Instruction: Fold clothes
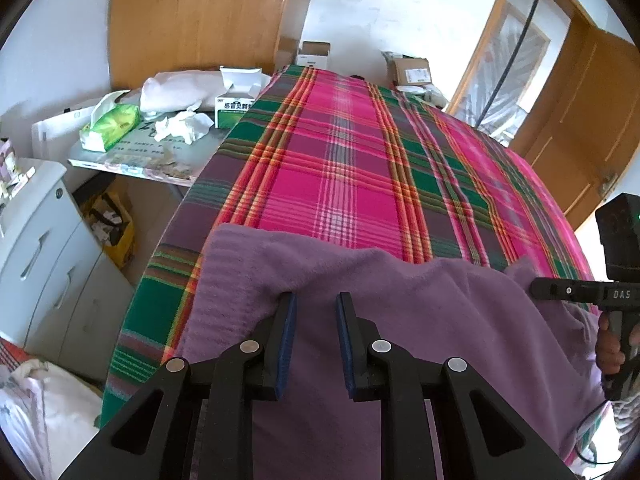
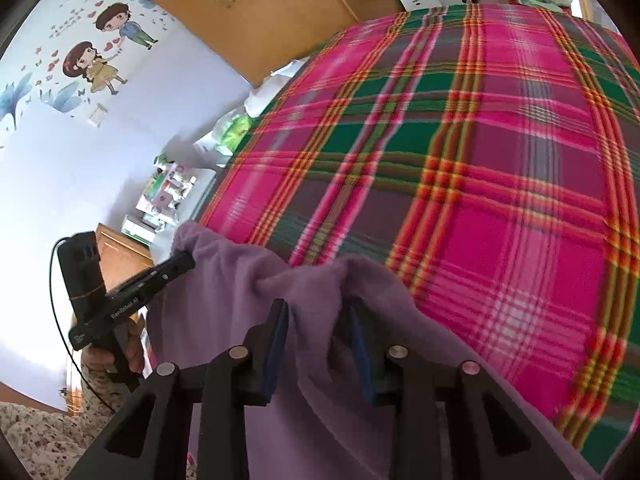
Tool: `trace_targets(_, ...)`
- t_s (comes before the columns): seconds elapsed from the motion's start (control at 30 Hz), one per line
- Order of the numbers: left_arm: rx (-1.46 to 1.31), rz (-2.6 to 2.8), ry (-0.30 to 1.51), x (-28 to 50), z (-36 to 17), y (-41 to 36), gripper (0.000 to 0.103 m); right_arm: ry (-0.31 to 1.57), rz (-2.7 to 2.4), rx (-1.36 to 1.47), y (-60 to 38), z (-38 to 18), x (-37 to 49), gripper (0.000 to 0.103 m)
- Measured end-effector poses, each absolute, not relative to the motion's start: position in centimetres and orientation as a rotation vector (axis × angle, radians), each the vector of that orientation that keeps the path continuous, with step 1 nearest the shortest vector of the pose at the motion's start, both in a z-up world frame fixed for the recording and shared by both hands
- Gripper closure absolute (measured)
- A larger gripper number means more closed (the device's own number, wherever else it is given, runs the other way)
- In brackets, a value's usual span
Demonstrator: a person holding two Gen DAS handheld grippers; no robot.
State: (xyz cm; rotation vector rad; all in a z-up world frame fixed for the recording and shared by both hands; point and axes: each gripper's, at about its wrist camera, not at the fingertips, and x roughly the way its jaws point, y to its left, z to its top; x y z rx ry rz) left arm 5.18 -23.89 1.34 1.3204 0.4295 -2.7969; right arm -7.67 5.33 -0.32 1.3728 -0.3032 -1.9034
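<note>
Purple fleece garment (image 1: pixel 400 320) lies at the near edge of the pink-and-green plaid bed (image 1: pixel 340 168). Left claw (image 1: pixel 316 300) is spread over it; right claw (image 2: pixel 318 308) pinches a raised fold.

Setting: home bedroom.
Indicated by plaid bedspread (image 1: pixel 360 168), wooden wardrobe (image 1: pixel 200 16), white drawer unit (image 1: pixel 44 240), cartoon wall decals (image 2: pixel 100 40), wooden door (image 1: pixel 580 120).
</note>
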Motion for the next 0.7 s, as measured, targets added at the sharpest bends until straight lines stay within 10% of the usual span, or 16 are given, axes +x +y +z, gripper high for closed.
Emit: trace_targets(0.7,1.332,-2.781,0.539,4.5,0.7,-24.9,0.082,-0.378,-2.01,1.413,7.9,-1.2,-10.8,0.1)
